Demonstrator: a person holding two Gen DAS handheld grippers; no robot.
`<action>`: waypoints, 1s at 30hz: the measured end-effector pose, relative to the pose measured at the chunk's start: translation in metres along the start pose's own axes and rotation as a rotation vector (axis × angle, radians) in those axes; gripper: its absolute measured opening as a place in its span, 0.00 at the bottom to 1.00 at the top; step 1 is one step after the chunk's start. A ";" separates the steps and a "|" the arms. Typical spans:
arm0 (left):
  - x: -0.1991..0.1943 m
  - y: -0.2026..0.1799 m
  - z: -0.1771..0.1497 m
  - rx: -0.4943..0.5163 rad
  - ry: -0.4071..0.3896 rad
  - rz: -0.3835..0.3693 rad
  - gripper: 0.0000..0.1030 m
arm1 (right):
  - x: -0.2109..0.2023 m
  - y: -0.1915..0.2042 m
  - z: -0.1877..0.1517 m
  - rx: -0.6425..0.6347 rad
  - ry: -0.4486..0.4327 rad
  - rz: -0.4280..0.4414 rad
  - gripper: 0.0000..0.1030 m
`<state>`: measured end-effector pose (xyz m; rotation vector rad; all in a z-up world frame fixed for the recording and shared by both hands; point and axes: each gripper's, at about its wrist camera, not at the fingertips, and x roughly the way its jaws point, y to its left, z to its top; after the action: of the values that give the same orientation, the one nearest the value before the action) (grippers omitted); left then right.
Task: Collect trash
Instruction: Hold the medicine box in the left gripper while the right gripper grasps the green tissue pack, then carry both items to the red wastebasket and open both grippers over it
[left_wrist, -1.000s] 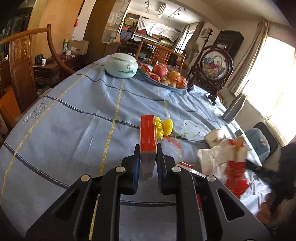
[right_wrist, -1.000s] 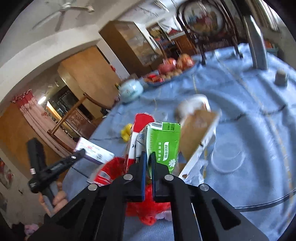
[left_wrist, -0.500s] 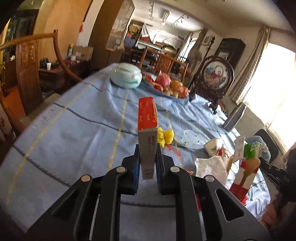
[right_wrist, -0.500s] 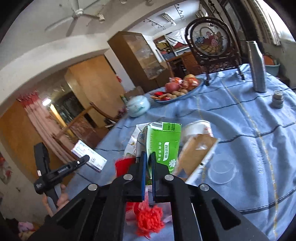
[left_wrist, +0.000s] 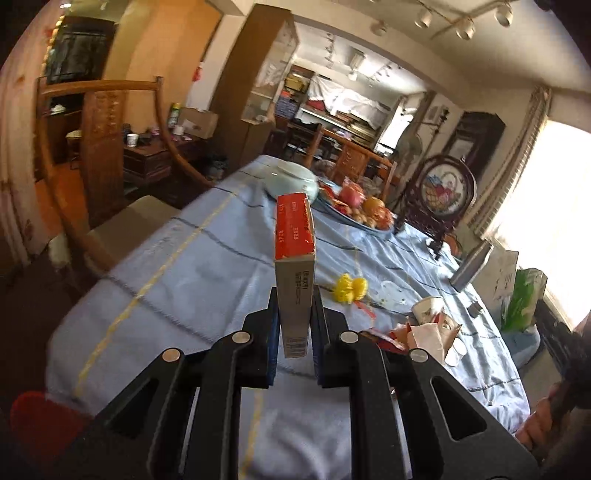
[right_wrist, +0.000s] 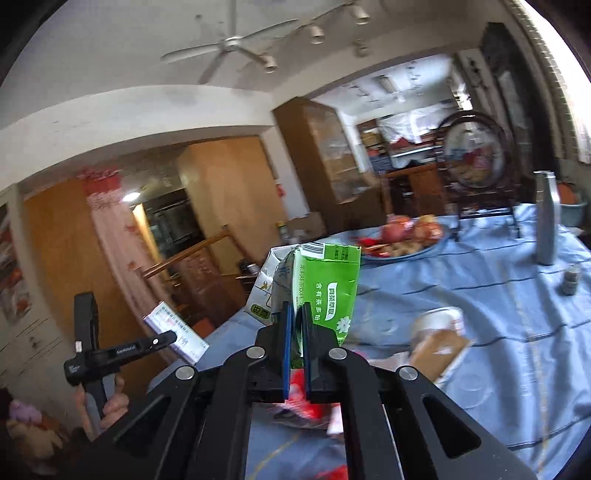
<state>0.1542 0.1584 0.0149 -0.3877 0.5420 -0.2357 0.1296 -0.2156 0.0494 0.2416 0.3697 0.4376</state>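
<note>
My left gripper (left_wrist: 294, 325) is shut on a slim box (left_wrist: 295, 258) with a red top and grey lower part, held upright above the blue tablecloth (left_wrist: 207, 266). In the right wrist view that same box (right_wrist: 175, 330) shows at the left, in the left gripper held by a hand (right_wrist: 110, 406). My right gripper (right_wrist: 297, 332) is shut on a flattened green and white carton (right_wrist: 328, 291), lifted off the table. Trash lies on the cloth: a paper cup (left_wrist: 426, 308), crumpled paper and red wrappers (left_wrist: 424, 334), a yellow bow (left_wrist: 351, 288), a clear lid (left_wrist: 391, 290).
A fruit plate (left_wrist: 364, 214), a pale lidded bowl (left_wrist: 295, 181), a framed round screen (left_wrist: 443, 192) and a steel bottle (right_wrist: 546, 218) stand on the far part of the table. A wooden chair (left_wrist: 99, 147) is at the left edge. A small jar (right_wrist: 570, 280) sits near the bottle.
Both grippers have risen off the table with their loads. The red and grey box came up from the cloth; the green carton lifted away from the red wrappers and cup.
</note>
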 end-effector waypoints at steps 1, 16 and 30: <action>-0.012 0.007 -0.003 -0.011 -0.008 0.027 0.16 | 0.003 0.005 -0.002 0.000 0.012 0.026 0.06; -0.156 0.197 -0.128 -0.438 -0.025 0.523 0.18 | 0.081 0.141 -0.050 -0.054 0.312 0.427 0.05; -0.197 0.257 -0.163 -0.688 -0.098 0.902 0.85 | 0.167 0.253 -0.124 -0.150 0.597 0.544 0.06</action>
<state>-0.0683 0.4041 -0.1313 -0.7694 0.6429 0.8587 0.1281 0.1007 -0.0351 0.0551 0.8582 1.0772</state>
